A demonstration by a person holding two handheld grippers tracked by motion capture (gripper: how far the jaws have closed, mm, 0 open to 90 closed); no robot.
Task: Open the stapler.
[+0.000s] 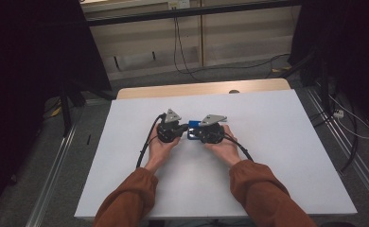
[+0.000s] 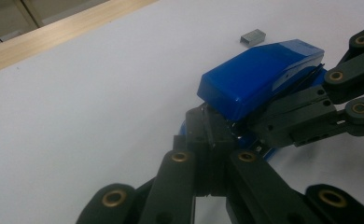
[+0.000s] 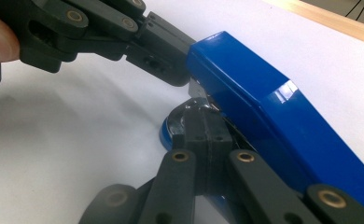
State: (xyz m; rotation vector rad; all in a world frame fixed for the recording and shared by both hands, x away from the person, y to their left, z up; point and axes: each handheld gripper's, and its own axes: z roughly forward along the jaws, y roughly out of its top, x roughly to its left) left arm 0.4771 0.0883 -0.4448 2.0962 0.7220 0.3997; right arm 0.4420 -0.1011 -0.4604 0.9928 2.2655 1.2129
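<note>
The blue stapler [image 2: 264, 74] lies on the white table [image 1: 277, 142] between both tools. The left gripper [image 2: 210, 133], jaws closed together, touches its front end beneath the raised top; the right gripper [image 3: 203, 126], likewise closed, meets it opposite. A staple block [image 2: 253, 37] lies just beyond.

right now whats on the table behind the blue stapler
A small grey strip of staples lies on the white table just beyond the blue stapler, apart from it. What sits under the stapler's lid cannot be seen; the black fingers cover that gap.
</note>
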